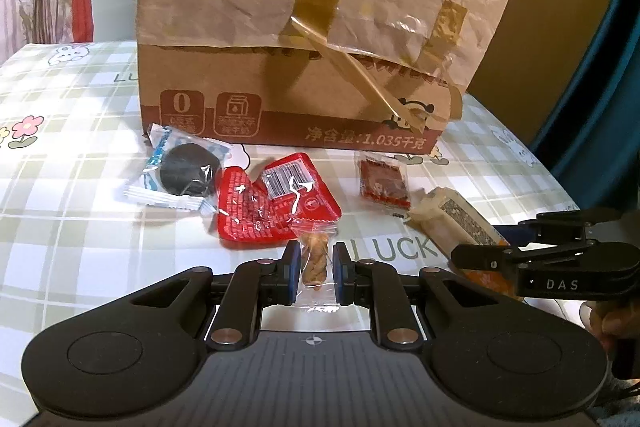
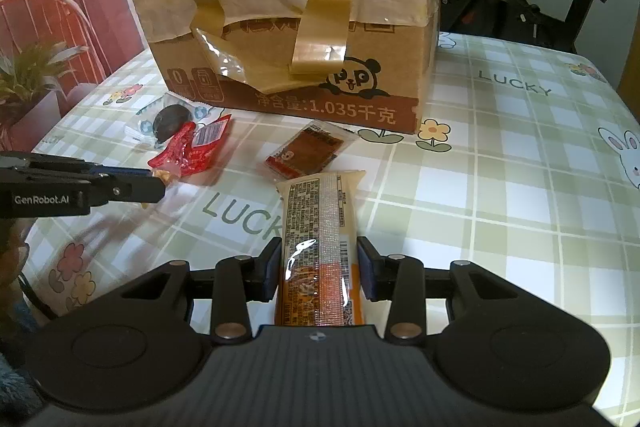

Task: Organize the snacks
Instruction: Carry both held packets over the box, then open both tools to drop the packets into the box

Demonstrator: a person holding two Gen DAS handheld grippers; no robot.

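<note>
a: left wrist view had the left gripper [image 1: 316, 273] low over the table [image 1: 80, 187], its pads on either side of a clear-wrapped twist [image 1: 314, 263]. were they pinching it?

b: narrow gap, pads just at the wrapper; i couldn't tell if they pressed it. the twist's far end touched the red pack [image 1: 276, 203].

a: and the right gripper [image 2: 318, 269]?

b: spread around a long bar [image 2: 316, 247] lying flat, a gap showing on the right side, so not clamped.

a: the rest of the snacks?

b: a dark cookie [image 1: 190, 171] left of the red pack, a brown sachet [image 2: 308, 151] beyond the bar, all in front of the taped box [image 2: 288, 27].
</note>
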